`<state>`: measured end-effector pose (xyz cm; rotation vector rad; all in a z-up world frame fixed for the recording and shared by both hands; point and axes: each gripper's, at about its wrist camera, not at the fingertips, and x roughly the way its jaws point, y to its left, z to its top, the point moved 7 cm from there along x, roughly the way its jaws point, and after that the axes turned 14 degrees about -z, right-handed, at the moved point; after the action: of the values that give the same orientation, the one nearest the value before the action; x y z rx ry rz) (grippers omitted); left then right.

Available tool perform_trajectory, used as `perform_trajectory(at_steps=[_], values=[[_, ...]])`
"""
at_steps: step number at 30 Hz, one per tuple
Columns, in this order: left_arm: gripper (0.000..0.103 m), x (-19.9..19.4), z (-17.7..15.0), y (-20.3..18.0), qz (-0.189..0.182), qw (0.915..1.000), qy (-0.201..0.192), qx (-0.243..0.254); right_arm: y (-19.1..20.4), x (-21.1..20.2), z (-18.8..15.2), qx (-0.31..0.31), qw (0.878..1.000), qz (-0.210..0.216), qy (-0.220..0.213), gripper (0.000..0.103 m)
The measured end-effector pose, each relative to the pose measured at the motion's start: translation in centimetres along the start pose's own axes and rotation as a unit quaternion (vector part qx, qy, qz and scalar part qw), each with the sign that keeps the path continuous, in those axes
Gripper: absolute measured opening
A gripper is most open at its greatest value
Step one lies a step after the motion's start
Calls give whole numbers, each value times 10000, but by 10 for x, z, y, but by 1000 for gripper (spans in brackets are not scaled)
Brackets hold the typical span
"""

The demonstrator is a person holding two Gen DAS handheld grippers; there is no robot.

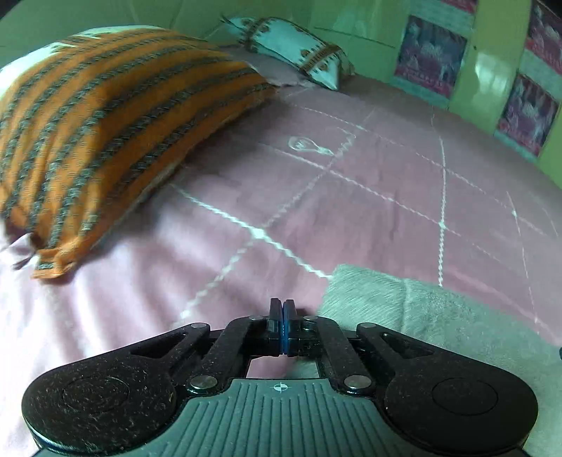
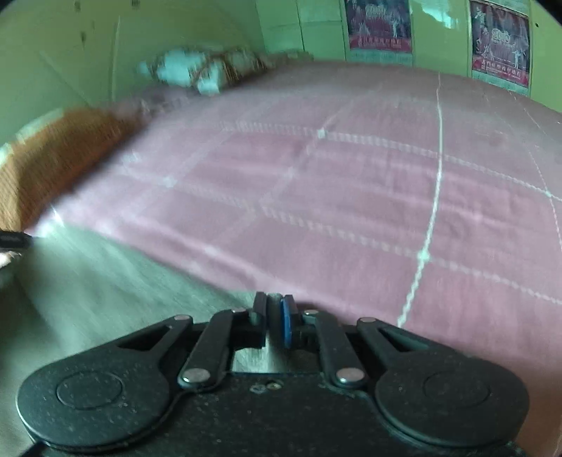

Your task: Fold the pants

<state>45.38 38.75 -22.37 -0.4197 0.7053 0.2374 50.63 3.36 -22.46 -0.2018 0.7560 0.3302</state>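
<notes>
Your left gripper (image 1: 282,309) reads closed: the two pads sit face to face with no gap visible, and whether any cloth is caught between them cannot be told from this view. It hangs low over the pink bedsheet (image 1: 351,197), with the grey pants (image 1: 404,309) lying just beside it to the right and running off toward the lower right of the frame. Your right gripper (image 2: 274,309) is nearly closed, with a strip of pale grey fabric standing in the narrow gap between the pads, so it reads as pinched on the pants (image 2: 98,281); that view is motion-blurred, so the edge of the grip is soft. The pants spread left from the right gripper across the near edge of the bed. Farther out on the left side lies an orange pillow (image 1: 105,133) with dark stripes, resting on the sheet. Beyond it, against the green wall (image 1: 351,21), sits a white patterned pillow (image 1: 291,49). Dark posters (image 2: 377,24) hang on the far wall past the bed.
</notes>
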Motion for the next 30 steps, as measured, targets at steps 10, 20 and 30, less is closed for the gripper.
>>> perform_trajectory(at_steps=[10,20,30], values=[[5,-43,-4,-81,-644,9936,-520,771,-7,-63,-12,700,9967,388,-150,12],[94,-52,-28,-114,-451,9809,-529,1815,-97,-109,-62,1143,9889,-872,-372,8],[94,-72,-64,-97,-337,9877,-348,1487,-288,-206,-151,2956,9248,-2328,-554,7]])
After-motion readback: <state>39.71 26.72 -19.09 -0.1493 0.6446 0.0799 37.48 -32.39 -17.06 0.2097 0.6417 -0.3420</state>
